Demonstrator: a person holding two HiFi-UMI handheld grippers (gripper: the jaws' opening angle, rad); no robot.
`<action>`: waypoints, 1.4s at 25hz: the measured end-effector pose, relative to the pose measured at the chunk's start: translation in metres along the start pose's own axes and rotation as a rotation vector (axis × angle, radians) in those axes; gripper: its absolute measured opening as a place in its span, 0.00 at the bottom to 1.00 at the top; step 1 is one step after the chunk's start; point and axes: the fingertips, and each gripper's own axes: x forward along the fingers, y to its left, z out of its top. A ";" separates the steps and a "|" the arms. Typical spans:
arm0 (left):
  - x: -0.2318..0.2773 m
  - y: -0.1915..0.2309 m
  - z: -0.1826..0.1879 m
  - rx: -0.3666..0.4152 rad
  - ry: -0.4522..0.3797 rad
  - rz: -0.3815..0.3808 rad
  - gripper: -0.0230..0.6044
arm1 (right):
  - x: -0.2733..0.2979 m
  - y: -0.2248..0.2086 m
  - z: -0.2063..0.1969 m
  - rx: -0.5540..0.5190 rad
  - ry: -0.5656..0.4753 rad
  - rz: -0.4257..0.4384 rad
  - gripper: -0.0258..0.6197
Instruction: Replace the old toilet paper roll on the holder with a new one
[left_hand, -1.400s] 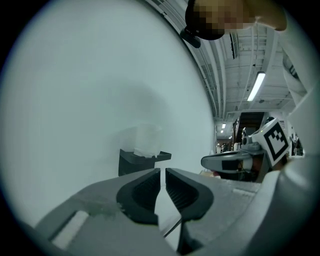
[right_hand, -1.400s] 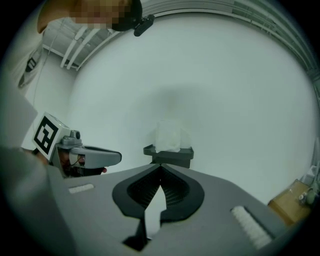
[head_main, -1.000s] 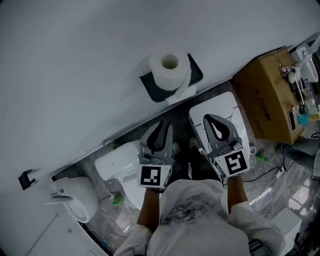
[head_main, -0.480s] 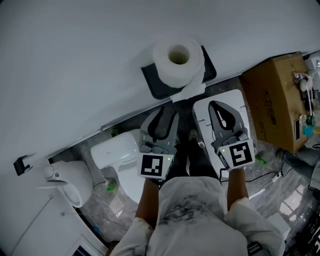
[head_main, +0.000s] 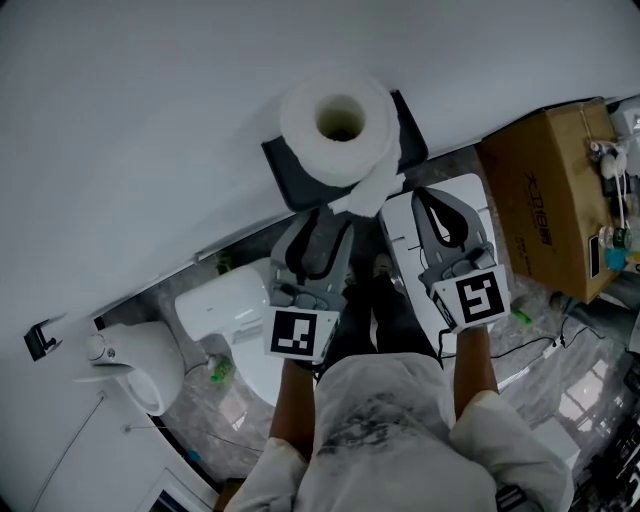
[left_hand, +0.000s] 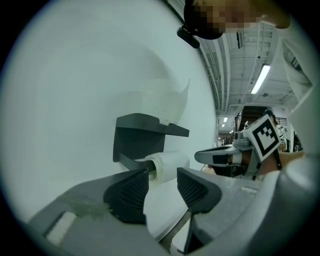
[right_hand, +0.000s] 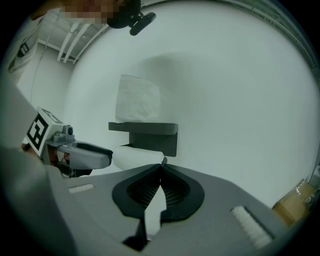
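So, the left gripper (left_hand: 162, 176) has just been opening and now stands wide with nothing pinched. The old roll (left_hand: 167, 164) on the holder (left_hand: 137, 135) sits just past the gap, mid-frame. The right gripper (right_hand: 161, 172) is closed tight and empty. The new roll (head_main: 340, 158) stands on the holder's top, upper middle in the head view, hiding the old one there.

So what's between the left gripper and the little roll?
Nothing. The left gripper view shows only a bare gap from the left gripper to the little roll.
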 end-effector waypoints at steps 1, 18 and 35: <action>0.002 0.000 -0.001 -0.005 0.000 -0.002 0.31 | 0.002 -0.002 -0.002 0.003 0.002 -0.003 0.04; 0.010 -0.004 -0.004 0.005 0.013 -0.046 0.34 | 0.032 -0.006 -0.005 0.009 0.024 0.043 0.04; 0.020 -0.008 0.003 0.008 -0.011 -0.068 0.26 | 0.040 -0.004 -0.010 0.040 0.042 0.069 0.04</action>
